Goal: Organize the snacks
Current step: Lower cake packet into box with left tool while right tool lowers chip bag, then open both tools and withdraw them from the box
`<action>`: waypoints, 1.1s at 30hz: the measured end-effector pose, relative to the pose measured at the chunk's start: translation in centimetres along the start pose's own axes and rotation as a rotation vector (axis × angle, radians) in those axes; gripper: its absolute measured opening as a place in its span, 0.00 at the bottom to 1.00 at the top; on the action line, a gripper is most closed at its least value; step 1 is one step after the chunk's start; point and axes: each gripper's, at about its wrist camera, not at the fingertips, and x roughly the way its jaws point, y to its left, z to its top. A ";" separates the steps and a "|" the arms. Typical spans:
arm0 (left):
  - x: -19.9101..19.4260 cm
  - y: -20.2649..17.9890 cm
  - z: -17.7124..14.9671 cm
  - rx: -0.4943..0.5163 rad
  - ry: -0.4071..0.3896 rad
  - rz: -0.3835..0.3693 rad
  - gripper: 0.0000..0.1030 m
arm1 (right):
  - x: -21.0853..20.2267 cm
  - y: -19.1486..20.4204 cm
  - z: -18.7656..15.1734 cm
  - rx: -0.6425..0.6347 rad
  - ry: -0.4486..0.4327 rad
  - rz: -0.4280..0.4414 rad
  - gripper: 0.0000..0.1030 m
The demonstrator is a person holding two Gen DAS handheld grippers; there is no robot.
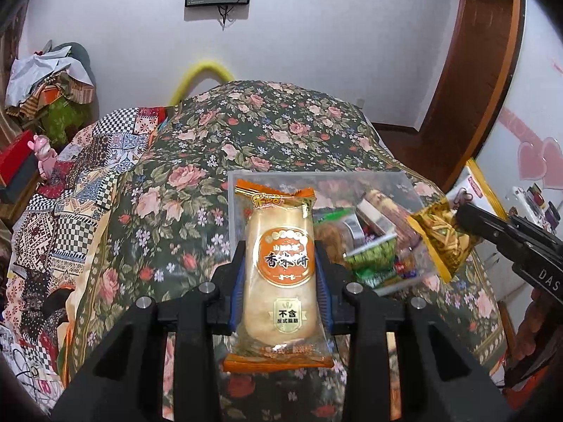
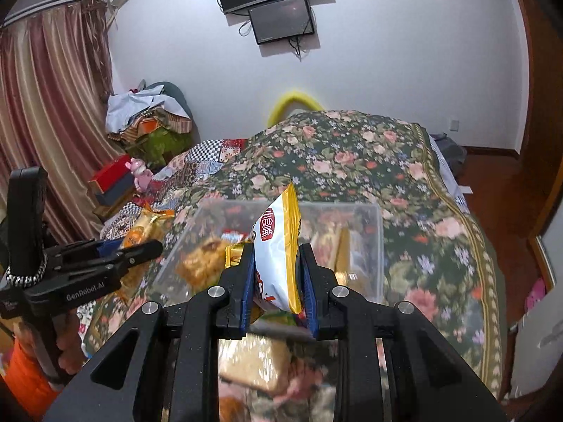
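My left gripper (image 1: pixel 279 256) is shut on an orange rice cracker pack (image 1: pixel 279 263), held upright above the floral bedspread, just left of a clear plastic box (image 1: pixel 397 183) that holds several snack packets. My right gripper (image 2: pixel 276 263) is shut on a white and yellow snack packet (image 2: pixel 278 256), held above the same clear box (image 2: pixel 373 218). In the left wrist view the right gripper (image 1: pixel 461 223) comes in from the right with that packet (image 1: pixel 445 242). In the right wrist view the left gripper (image 2: pixel 151 248) shows at the left with the orange pack (image 2: pixel 140 232).
The box sits on a bed with a dark floral cover (image 1: pixel 267 130). A patchwork quilt (image 1: pixel 88 183) lies to the left. A pile of cloth and boxes (image 2: pixel 147 123) stands by the curtain. A wooden door frame (image 1: pixel 482 70) is at the right. Blurred snack packs (image 2: pixel 253 365) lie below my right gripper.
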 end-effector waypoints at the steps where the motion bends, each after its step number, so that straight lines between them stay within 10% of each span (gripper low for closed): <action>1: 0.3 0.0 0.2 -0.002 0.003 -0.002 0.33 | 0.5 0.2 0.3 -0.006 0.000 0.000 0.21; 27: 8.3 -3.1 2.0 0.027 0.108 -0.036 0.33 | 8.1 -1.2 1.7 -0.012 0.111 -0.098 0.24; 33: 6.6 -3.0 2.0 0.037 0.087 -0.038 0.35 | 6.7 -0.9 1.5 -0.025 0.107 -0.090 0.48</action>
